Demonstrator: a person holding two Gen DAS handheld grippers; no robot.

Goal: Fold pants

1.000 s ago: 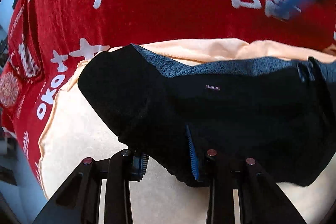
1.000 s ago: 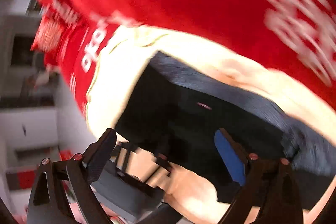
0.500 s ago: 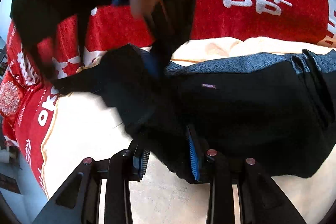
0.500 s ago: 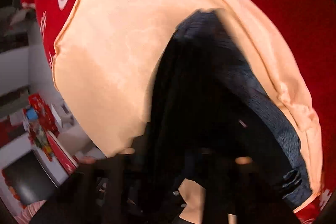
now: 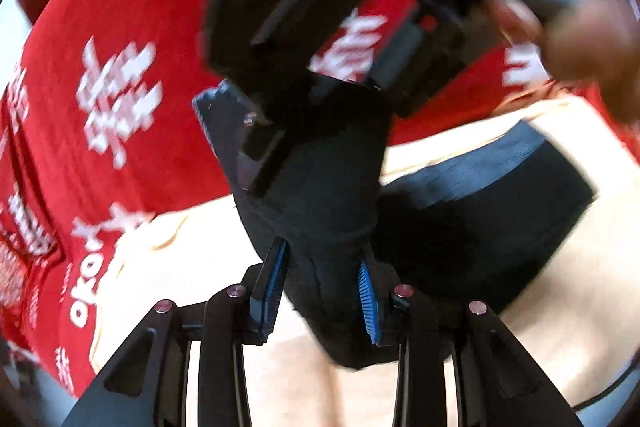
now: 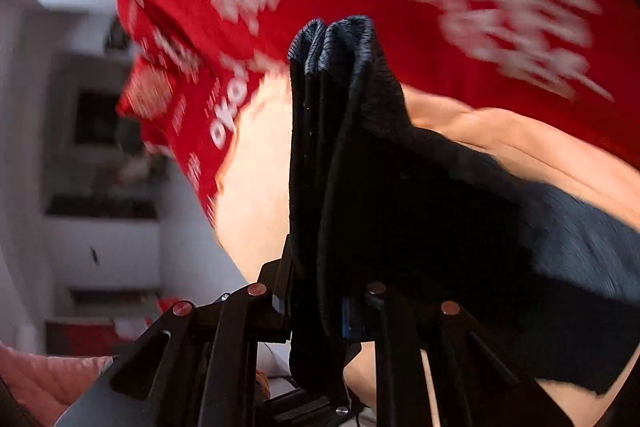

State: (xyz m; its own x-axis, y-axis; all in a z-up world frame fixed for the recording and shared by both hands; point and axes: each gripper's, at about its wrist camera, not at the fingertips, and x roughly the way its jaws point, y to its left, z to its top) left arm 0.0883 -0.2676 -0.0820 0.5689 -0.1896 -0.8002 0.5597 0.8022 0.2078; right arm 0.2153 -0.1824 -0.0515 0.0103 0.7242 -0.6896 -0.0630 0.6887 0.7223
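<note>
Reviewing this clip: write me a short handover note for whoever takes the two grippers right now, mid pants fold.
Left gripper: jaws shut on a bunched fold of the black pants, lifted off the peach cloth.
Right gripper: jaws shut on several gathered layers of the pants near the grey waistband, held upright.
Where things are: one end of the pants is raised between both grippers; the rest lies on the peach cloth over the red printed cover. A hand holds the right gripper, seen at the top of the left view.
Done: both grips taken, end lifted.
Left: probably carry the lifted end over, lay it down, release, smooth.
</note>
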